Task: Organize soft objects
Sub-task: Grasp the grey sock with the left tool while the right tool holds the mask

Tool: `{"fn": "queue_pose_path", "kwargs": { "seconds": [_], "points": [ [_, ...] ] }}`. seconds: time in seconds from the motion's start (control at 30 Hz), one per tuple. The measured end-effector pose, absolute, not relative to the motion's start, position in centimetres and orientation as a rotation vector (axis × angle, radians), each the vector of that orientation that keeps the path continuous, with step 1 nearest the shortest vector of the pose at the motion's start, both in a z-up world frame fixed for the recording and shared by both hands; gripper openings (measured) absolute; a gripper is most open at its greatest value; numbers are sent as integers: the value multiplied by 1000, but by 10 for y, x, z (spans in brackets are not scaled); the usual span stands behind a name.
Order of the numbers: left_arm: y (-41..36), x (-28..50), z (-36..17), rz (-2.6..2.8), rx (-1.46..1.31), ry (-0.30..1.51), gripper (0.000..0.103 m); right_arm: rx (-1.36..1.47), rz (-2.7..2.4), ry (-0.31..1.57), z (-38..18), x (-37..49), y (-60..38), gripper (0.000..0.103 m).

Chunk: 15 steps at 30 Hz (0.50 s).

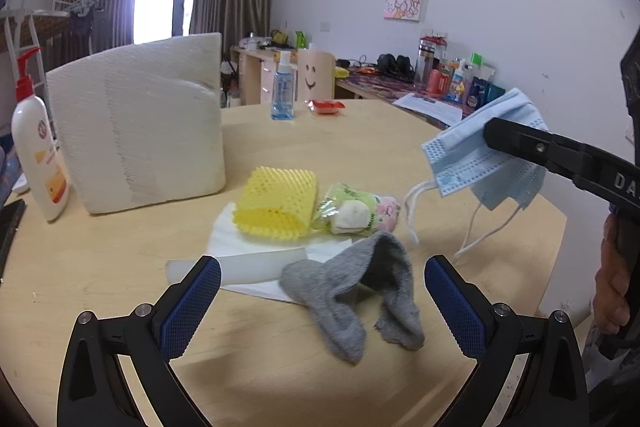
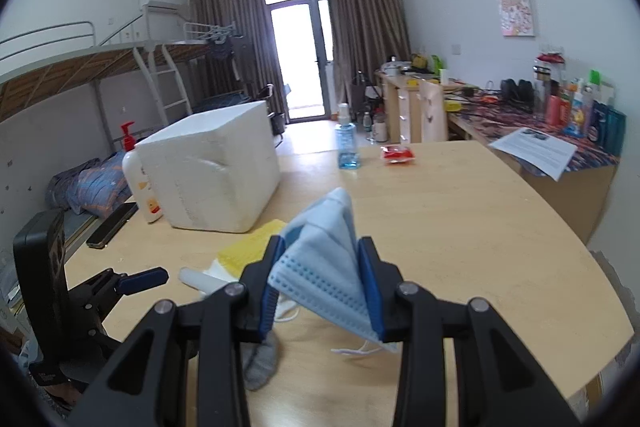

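A bunched light blue face mask (image 2: 324, 259) hangs above the wooden table (image 2: 460, 227), and my right gripper (image 2: 320, 259) is shut on it; from the left wrist view the mask (image 1: 480, 163) dangles at the right with its ear loops loose. My left gripper (image 1: 322, 287) is open, low over the table, with a crumpled grey sock (image 1: 360, 291) lying between and just beyond its blue pads (image 1: 188, 303). Behind the sock lie a yellow foam net (image 1: 278, 203), a small plastic-wrapped soft packet (image 1: 356, 211) and white tissue sheets (image 1: 248, 259).
A white foam box (image 1: 136, 123) stands at the back left with a lotion pump bottle (image 1: 36, 147) beside it. A blue spray bottle (image 1: 282, 87) and a red packet (image 1: 326, 105) sit at the far edge. A dark phone (image 2: 112, 225) lies left.
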<state>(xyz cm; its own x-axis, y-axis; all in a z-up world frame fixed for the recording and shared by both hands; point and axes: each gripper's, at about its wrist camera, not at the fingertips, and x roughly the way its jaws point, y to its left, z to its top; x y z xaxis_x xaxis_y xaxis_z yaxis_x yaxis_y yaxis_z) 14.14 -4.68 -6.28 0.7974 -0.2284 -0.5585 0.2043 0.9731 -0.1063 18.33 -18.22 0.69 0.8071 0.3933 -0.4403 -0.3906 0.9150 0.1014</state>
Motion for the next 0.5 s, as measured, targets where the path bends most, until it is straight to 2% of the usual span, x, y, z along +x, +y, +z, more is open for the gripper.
{"fn": "queue_pose_path", "kwargs": {
  "seconds": [0.33,0.5],
  "points": [
    [-76,160,-71,-158,32,646,102,38,400,494,-10,180,-206,42],
    [-86,164,-75,-145,53,661,93,46,388,502,-16,180,-217,42]
  ]
}}
